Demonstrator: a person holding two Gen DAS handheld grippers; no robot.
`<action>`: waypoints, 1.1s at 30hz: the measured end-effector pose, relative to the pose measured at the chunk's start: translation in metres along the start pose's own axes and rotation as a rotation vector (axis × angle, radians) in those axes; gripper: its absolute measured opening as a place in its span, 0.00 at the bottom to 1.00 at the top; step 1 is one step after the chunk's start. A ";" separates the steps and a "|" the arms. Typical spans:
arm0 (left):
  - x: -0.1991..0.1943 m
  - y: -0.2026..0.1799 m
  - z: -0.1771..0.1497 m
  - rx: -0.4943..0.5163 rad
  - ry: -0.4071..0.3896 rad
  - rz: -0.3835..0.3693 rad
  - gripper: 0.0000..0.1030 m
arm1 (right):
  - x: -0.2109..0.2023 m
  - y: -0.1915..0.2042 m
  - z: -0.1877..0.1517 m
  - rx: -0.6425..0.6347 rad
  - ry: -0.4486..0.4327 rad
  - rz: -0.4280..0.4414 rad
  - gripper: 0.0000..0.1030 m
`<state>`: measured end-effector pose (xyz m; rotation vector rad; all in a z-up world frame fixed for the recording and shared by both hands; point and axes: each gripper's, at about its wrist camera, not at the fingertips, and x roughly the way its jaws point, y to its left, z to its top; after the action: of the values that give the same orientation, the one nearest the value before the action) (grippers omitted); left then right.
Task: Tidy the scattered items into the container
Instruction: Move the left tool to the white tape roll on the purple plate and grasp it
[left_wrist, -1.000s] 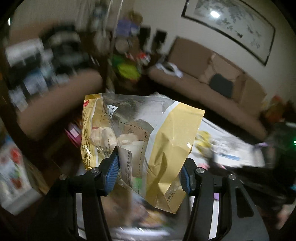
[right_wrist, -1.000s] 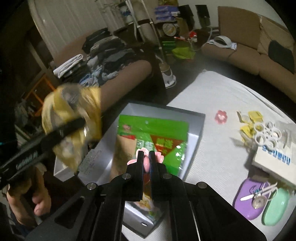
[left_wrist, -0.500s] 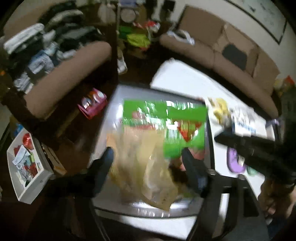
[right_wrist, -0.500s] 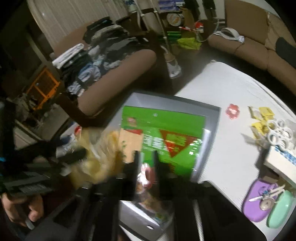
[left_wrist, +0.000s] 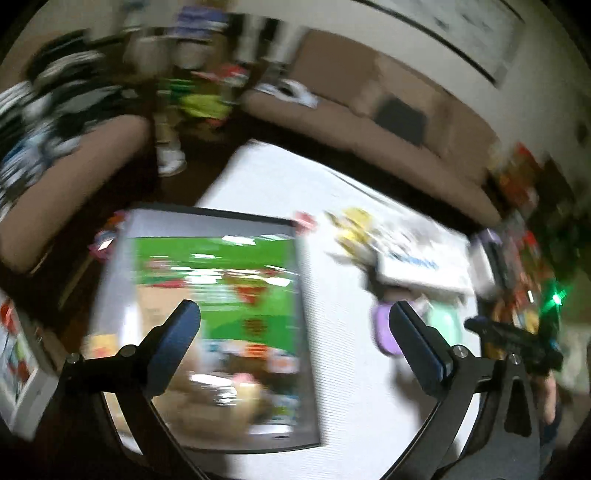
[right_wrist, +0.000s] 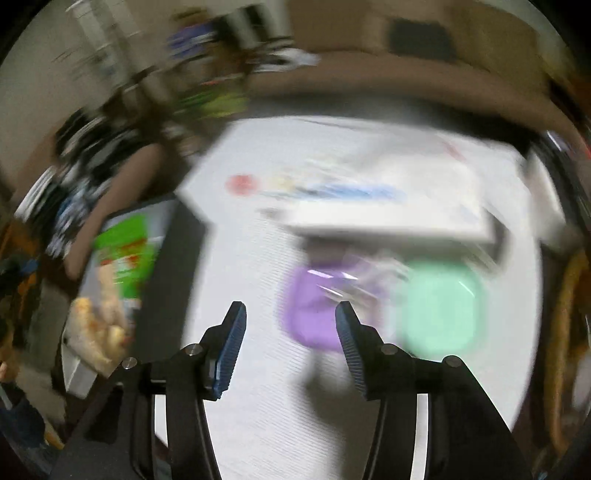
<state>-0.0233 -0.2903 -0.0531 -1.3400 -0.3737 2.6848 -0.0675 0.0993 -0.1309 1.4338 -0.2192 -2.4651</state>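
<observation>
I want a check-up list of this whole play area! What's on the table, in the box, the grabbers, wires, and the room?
Surface: white table, mostly bare near the grippers.
Job's things: grey container at the table's left edge holds a green packet and a yellowish bag.
Clutter: purple case, mint case, white box, small red piece and yellow bits lie loose on the table; all blurred.
Grippers: left gripper over the container, jaws opening, nothing between them. Right gripper over the table near the purple case, jaws opening, nothing between them.
Cables: nothing seen.
Surroundings: brown sofa, piled clothes, framed picture.
</observation>
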 end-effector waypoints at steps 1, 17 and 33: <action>0.018 -0.029 -0.003 0.072 0.045 -0.027 1.00 | -0.003 -0.029 -0.010 0.052 0.005 -0.024 0.51; 0.260 -0.277 -0.109 0.869 0.153 0.040 0.74 | 0.019 -0.154 -0.054 0.182 0.019 -0.092 0.51; 0.298 -0.234 -0.083 0.578 0.329 -0.242 0.11 | 0.022 -0.188 -0.078 0.331 0.076 -0.011 0.51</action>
<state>-0.1371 0.0127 -0.2672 -1.3938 0.2437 2.0867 -0.0407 0.2718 -0.2383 1.6556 -0.6299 -2.4617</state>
